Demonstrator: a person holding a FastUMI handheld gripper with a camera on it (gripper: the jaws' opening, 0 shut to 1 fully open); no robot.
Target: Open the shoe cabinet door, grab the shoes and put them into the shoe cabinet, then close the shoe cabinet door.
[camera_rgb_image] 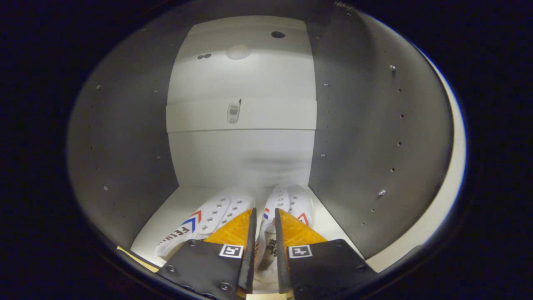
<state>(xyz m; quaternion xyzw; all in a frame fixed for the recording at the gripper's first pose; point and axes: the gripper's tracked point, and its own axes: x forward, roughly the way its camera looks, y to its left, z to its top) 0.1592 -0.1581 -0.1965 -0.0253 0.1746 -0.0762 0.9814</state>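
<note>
The claw (265,218) reaches into the open shoe cabinet (125,137), and its two fingers stand close together, narrow, with the inner side of the right shoe (287,202) between them. I judge that they grip this shoe, but I cannot tell for sure that both fingers press on it.

The step in hand seems to be the putting of the shoes into the cabinet. Both shoes lie on the cabinet floor (175,208), toes toward the back wall (241,154). The left shoe (208,221) lies just beside the right one, slightly turned.

The next move, in my judgement, calls for opening the fingers to free the shoe, then drawing the claw straight back out of the cabinet without dragging a shoe along. The door is not yet closed.

Count: two shoes, one cabinet, one claw.
</note>
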